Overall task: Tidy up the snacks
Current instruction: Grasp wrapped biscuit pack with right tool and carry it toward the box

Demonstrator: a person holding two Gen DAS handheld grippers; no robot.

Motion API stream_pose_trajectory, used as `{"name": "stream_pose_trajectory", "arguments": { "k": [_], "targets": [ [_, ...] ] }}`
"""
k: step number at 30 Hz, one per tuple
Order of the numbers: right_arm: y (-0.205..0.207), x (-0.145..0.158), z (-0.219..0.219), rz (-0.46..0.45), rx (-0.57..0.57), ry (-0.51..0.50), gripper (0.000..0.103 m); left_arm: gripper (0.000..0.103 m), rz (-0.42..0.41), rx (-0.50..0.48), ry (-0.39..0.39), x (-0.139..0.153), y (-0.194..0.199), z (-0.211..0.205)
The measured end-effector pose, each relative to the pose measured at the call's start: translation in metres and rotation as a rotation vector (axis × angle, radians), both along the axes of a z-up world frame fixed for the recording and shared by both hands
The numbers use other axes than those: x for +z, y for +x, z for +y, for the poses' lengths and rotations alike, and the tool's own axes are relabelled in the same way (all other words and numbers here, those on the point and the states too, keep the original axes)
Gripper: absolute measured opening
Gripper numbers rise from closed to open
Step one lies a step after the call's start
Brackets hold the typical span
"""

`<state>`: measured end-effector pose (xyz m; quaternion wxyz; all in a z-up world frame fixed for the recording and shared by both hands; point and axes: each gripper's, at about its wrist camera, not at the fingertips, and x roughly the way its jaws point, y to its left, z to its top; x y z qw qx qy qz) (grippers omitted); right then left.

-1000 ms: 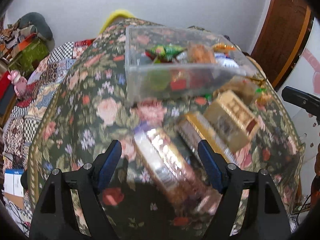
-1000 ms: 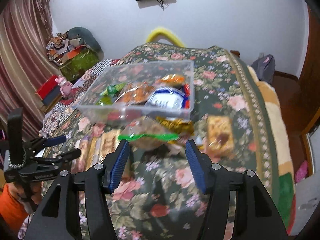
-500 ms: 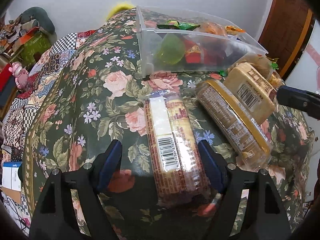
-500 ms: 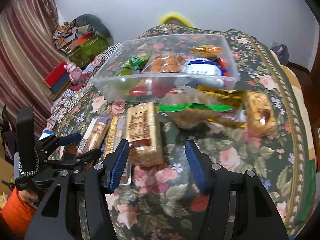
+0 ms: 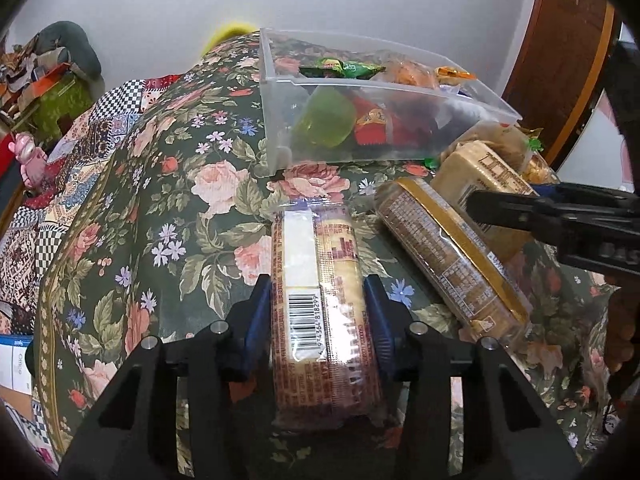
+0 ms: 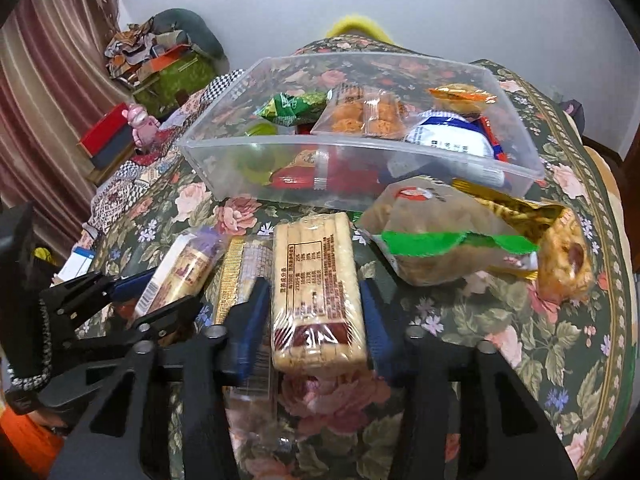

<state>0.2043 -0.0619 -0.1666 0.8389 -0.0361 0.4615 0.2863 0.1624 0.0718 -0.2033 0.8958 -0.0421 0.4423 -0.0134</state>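
My left gripper (image 5: 318,296) is shut on a long barcoded biscuit pack (image 5: 316,280) lying on the floral table; it also shows in the right wrist view (image 6: 180,276). My right gripper (image 6: 310,304) is closed around a pale wafer pack (image 6: 314,276), its jaws touching both sides; that pack shows in the left wrist view (image 5: 484,172). A gold-edged cracker pack (image 5: 448,248) lies between them. A clear plastic bin (image 6: 360,196) holding several snacks stands behind.
A green-striped snack bag (image 6: 440,236) and a gold wrapped snack (image 6: 564,252) lie right of the wafer pack. The floral tablecloth (image 5: 168,200) covers the table. Boxes and clutter (image 6: 160,64) sit on the floor at left.
Both grippers moved down and forward onto the packs. The left jaws closed on the barcoded biscuit pack; the right jaws closed around the wafer pack.
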Motion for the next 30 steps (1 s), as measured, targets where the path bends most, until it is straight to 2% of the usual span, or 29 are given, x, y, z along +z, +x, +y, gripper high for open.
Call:
{"name": "stream_pose_trajectory", "arguments": {
  "k": [9, 12, 13, 20, 22, 23, 24, 30],
  "targets": [
    [-0.007, 0.008, -0.003, -0.032, -0.002, 0.005, 0.033, 0.045, -0.051, 0.006, -0.006, 0.026, -0.01, 0.0],
    [-0.011, 0.02, -0.008, -0.056, -0.003, 0.021, 0.033, 0.043, -0.08, 0.008, -0.004, 0.041, -0.011, 0.0],
    [-0.012, 0.024, -0.009, -0.064, -0.004, 0.027, 0.033, 0.036, -0.094, 0.01, -0.002, 0.047, -0.011, 0.0],
    [-0.014, 0.057, -0.022, -0.135, -0.013, 0.075, 0.033, 0.034, -0.142, 0.002, -0.028, 0.075, -0.006, 0.0],
    [-0.014, 0.065, -0.025, -0.153, -0.015, 0.086, 0.033, 0.021, -0.153, -0.006, -0.023, 0.081, -0.004, -0.001],
    [-0.013, 0.069, -0.025, -0.162, -0.017, 0.09, 0.033, 0.007, -0.155, -0.011, -0.029, 0.083, -0.004, -0.001],
    [-0.012, 0.073, -0.027, -0.174, -0.02, 0.094, 0.033, 0.003, -0.158, -0.014, -0.031, 0.086, -0.003, -0.002],
    [-0.005, 0.087, -0.033, -0.198, -0.04, 0.117, 0.033, 0.003, -0.179, -0.007, -0.013, 0.097, 0.001, -0.002]
  ]
}}
